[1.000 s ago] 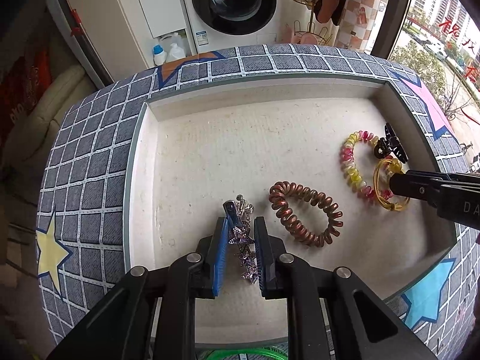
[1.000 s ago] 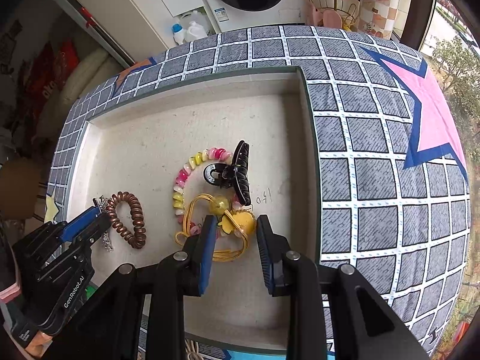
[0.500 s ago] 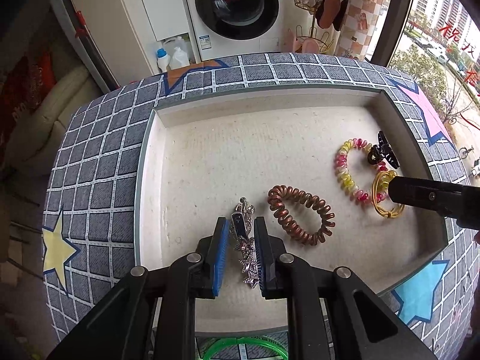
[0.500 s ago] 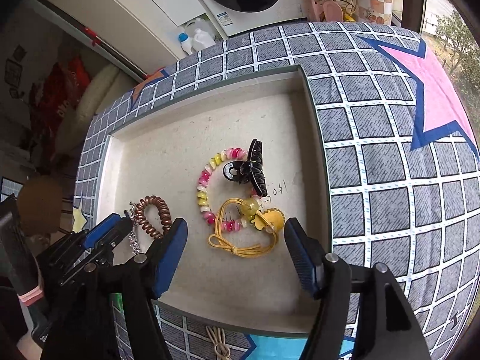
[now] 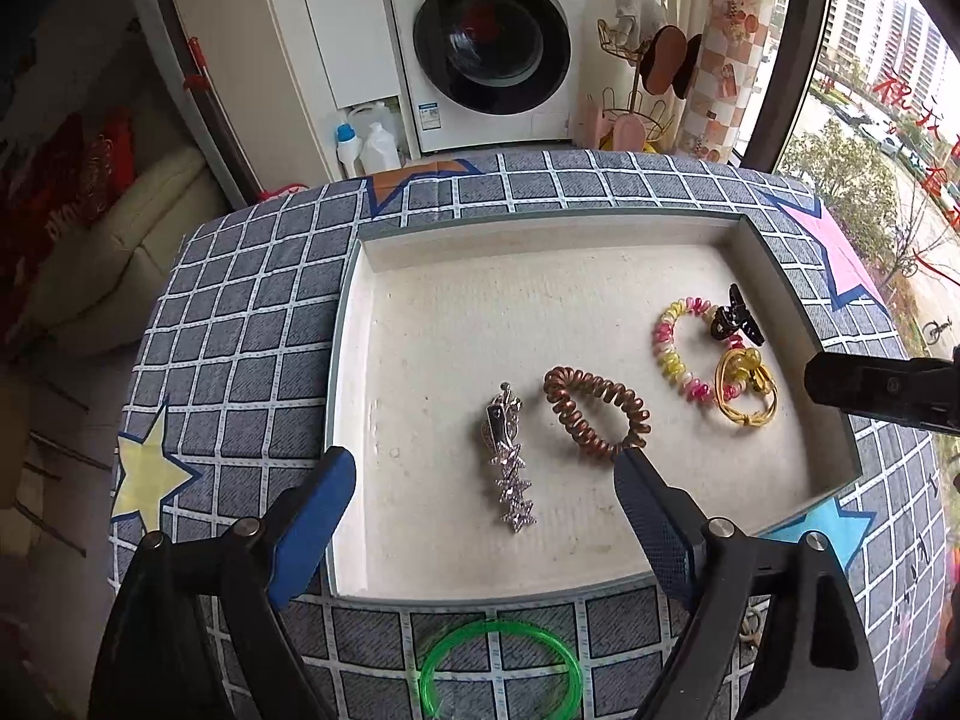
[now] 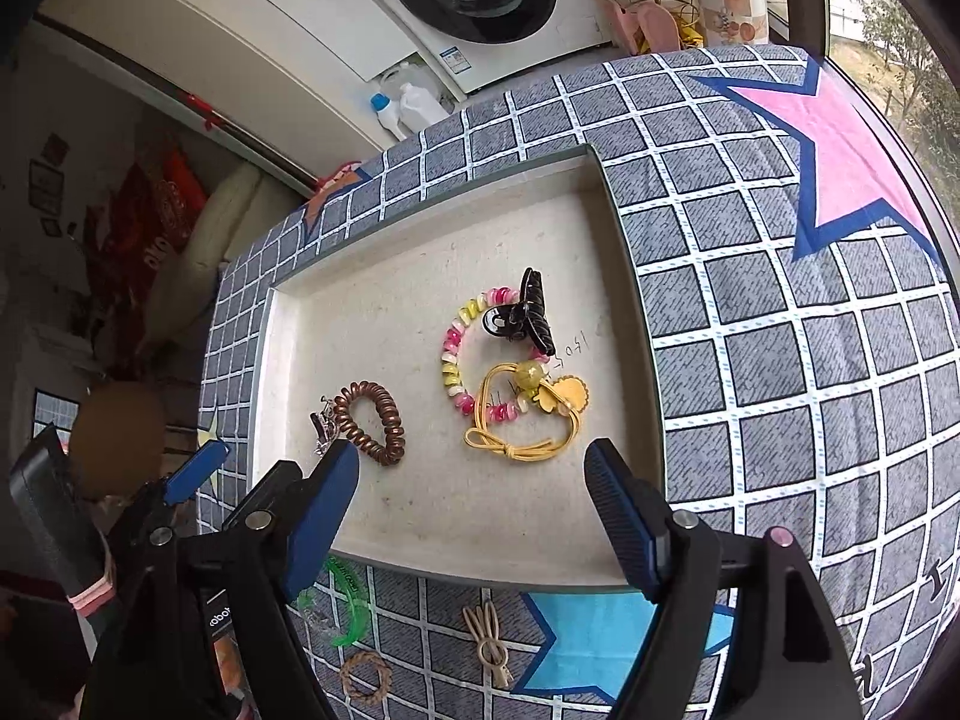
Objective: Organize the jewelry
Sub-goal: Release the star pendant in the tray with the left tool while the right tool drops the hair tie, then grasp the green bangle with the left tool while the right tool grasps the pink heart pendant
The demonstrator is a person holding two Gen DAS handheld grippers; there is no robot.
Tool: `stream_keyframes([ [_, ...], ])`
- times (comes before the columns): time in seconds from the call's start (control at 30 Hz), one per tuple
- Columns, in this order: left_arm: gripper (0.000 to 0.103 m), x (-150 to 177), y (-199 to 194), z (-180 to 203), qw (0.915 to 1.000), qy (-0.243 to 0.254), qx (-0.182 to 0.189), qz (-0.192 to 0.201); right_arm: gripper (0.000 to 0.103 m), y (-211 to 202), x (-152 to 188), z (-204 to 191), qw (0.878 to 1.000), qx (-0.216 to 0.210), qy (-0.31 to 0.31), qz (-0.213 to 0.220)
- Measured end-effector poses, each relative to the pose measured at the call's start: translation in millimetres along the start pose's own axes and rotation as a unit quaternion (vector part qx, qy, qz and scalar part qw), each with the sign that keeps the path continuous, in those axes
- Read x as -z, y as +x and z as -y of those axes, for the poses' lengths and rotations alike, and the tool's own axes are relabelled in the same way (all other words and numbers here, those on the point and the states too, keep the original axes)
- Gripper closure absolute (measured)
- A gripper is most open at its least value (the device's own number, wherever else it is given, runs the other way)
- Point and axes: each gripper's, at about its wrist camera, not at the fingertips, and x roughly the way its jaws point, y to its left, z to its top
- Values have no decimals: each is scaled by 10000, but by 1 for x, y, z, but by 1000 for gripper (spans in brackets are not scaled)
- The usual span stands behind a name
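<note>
A shallow white tray [image 5: 360,396] [image 6: 624,276] sits sunk in a grey checked cloth. In it lie a silver star hair clip [image 5: 507,456] [image 6: 322,423], a brown spiral hair tie [image 5: 594,411] [image 6: 372,420], a pink and yellow beaded bracelet [image 5: 675,351] [image 6: 459,354], a black claw clip [image 5: 735,315] [image 6: 528,315] and a yellow hair tie with charms [image 5: 747,387] [image 6: 528,414]. My left gripper [image 5: 483,504] hangs above the star clip, jaws opening wide, nothing between them. My right gripper [image 6: 474,501] hovers over the tray's near edge below the yellow tie, jaws opening, touching nothing.
On the cloth in front of the tray lie a green bangle [image 5: 501,663] [image 6: 348,600], a beige hair clip [image 6: 489,639] and a woven ring [image 6: 366,675]. A washing machine [image 5: 492,42] and detergent bottles [image 5: 366,141] stand behind the table. A window is at the right.
My left gripper let go of the star clip, opened wide and rose. My right gripper released the yellow hair tie, opened wider and pulled back upward; both items stay in the tray.
</note>
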Motion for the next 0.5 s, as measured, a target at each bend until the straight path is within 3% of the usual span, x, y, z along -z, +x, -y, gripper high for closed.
stream_keyframes([
  [0.13,6,20,-12,-6,10000,-25,-48,-60,22,-11,11,3,9999,-71,132,41],
  [0.23,5,36,-24,-14,9999,-88,-65,-60,14,-19,22,2,9997,-168,175,76],
  [0.5,5,74,-44,-37,9993,-260,-189,-216,13,-31,52,-1,9993,-253,249,90],
])
